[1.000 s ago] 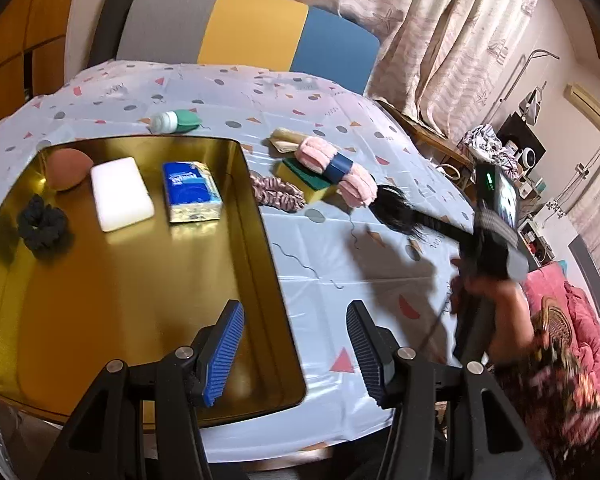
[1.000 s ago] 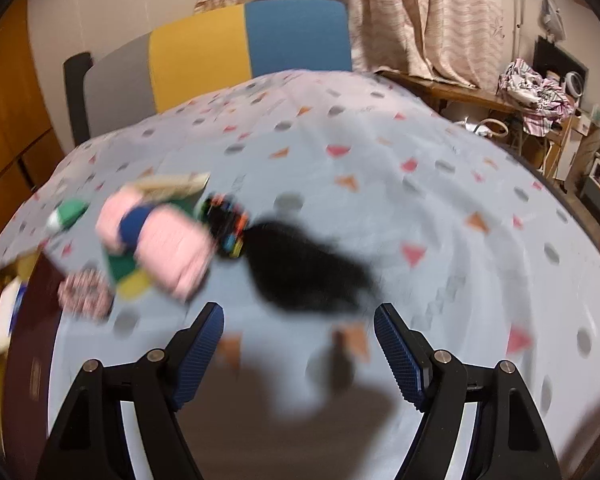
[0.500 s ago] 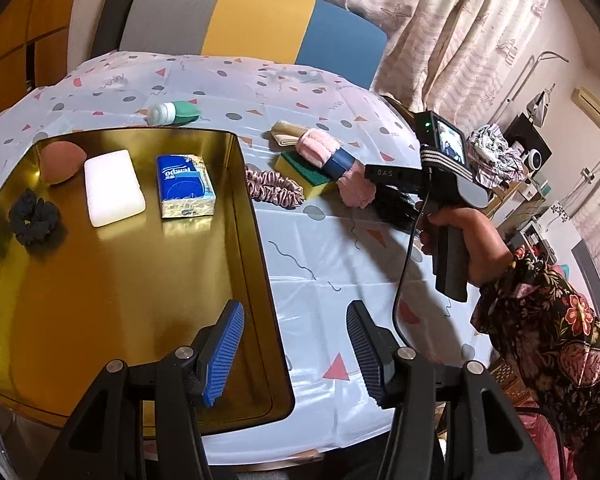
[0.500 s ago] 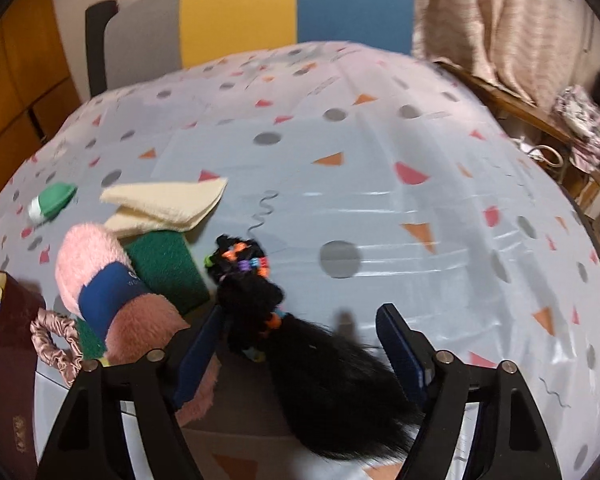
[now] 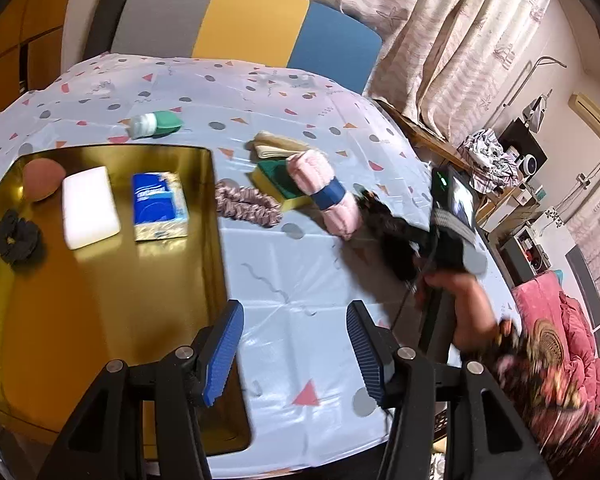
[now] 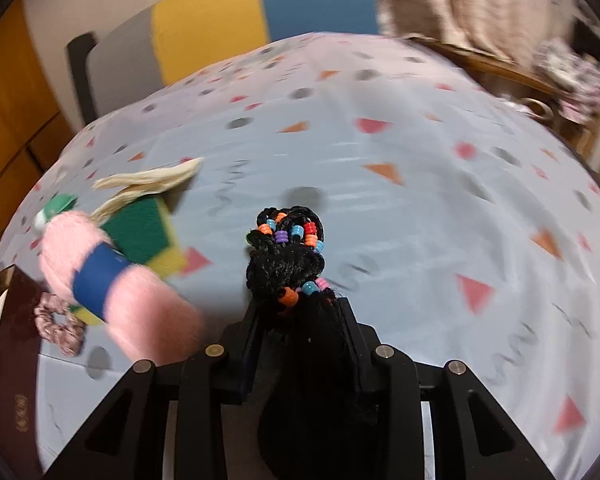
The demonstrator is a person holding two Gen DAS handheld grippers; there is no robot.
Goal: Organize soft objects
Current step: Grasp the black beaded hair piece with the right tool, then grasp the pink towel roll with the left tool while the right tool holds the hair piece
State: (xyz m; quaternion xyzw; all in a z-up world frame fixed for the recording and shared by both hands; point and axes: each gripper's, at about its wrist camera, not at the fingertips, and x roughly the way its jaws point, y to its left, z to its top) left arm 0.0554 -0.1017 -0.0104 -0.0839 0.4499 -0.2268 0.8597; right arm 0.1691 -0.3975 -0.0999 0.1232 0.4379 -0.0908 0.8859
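Note:
My right gripper (image 6: 300,320) is shut on a black hair piece with coloured beads (image 6: 288,264), which sticks out forward between the fingers; it also shows in the left wrist view (image 5: 392,232), held just right of the pink towel roll with a blue band (image 5: 324,192). My left gripper (image 5: 296,356) is open and empty, low over the table by the gold tray's (image 5: 100,304) right edge. The tray holds a black scrunchie (image 5: 16,234), a white sponge (image 5: 89,206), a blue tissue pack (image 5: 160,206) and a brown puff (image 5: 42,178).
On the spotted tablecloth lie a pink patterned scrunchie (image 5: 246,206), a green-yellow sponge (image 5: 276,184), a folded cream cloth (image 5: 276,146) and a green-white bottle (image 5: 154,124). A grey, yellow and blue chair back (image 5: 240,28) stands behind the table. Curtains and clutter are at the right.
My right gripper has closed on the black beaded hair piece and lifted it. The left gripper has stayed open in about the same place.

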